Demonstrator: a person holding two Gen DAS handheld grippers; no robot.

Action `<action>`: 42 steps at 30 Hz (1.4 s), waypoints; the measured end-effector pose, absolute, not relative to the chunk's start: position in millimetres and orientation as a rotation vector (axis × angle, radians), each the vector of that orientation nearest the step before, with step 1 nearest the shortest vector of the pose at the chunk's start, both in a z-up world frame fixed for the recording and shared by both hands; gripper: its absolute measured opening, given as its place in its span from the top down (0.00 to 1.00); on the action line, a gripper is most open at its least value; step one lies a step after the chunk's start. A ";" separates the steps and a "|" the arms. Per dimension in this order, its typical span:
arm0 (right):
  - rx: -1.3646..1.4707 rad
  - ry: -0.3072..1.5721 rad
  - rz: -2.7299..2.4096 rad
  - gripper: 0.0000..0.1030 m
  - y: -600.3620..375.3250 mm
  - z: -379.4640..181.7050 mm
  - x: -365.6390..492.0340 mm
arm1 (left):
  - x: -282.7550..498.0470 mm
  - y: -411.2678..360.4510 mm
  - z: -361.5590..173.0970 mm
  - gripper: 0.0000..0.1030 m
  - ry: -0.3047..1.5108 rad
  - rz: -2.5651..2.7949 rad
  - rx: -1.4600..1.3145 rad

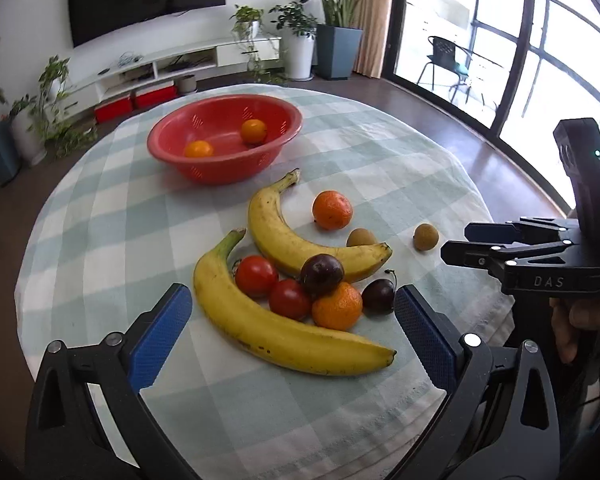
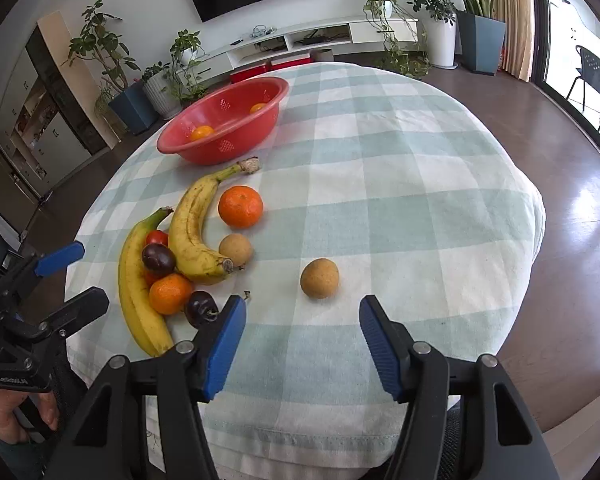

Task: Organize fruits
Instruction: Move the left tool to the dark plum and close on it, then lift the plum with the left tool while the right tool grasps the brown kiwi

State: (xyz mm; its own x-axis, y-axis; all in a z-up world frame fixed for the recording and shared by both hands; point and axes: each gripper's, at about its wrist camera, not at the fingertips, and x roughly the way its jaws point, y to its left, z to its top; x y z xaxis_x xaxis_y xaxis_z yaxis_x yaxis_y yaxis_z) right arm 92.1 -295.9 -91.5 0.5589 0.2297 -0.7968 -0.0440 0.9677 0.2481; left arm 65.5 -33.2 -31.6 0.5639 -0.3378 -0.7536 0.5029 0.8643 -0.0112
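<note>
A red basket (image 1: 288, 114) (image 2: 268, 92) at the far side of the table holds two oranges (image 1: 198, 149) (image 1: 253, 131). In front lie two bananas (image 1: 276, 332) (image 1: 288, 240), two tomatoes (image 1: 256, 275), two dark plums (image 1: 322, 274) (image 1: 379, 296), two oranges (image 1: 332, 209) (image 1: 337, 306) and two brown round fruits (image 1: 425, 237) (image 2: 319, 278). My left gripper (image 1: 294, 304) is open and empty over the near banana and fruit cluster. My right gripper (image 2: 302, 316) is open and empty, just in front of a brown fruit.
A checked green and white cloth (image 2: 400, 184) covers the round table. The right half of the cloth holds only the one brown fruit. Beyond the table are a TV cabinet (image 1: 172, 68), potted plants (image 1: 300, 40) and a glass door (image 1: 480, 40).
</note>
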 end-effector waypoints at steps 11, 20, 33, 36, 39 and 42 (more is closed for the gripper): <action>0.231 0.992 0.161 0.41 -295.2 -98.0 102.1 | 105.3 -58.0 -45.0 0.42 0.944 -0.637 0.369; 0.229 1.001 0.162 0.41 -293.1 -100.9 108.4 | 108.1 -67.6 -60.7 0.51 0.989 -0.703 0.400; 0.228 1.005 0.163 0.41 -290.6 -101.8 109.0 | 111.5 -71.6 -65.6 0.68 1.001 -0.736 0.379; 0.226 1.005 0.163 0.41 -289.9 -101.6 109.1 | 111.6 -71.9 -65.6 0.68 1.002 -0.734 0.381; 0.228 1.003 0.163 0.41 -290.3 -101.7 109.2 | 111.8 -71.9 -65.7 0.70 1.000 -0.732 0.381; 0.233 0.999 0.163 0.41 -291.9 -102.8 109.4 | 111.1 -69.1 -64.5 0.74 0.995 -0.725 0.372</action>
State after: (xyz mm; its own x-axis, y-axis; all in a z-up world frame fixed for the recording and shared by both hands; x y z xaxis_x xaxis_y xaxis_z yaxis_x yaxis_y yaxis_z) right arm 109.4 -291.9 -102.8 0.5325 0.2419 -0.8111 -0.0294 0.9630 0.2679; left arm 111.1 -69.1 -64.5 0.3410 -0.3800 -0.8598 0.7022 0.7111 -0.0358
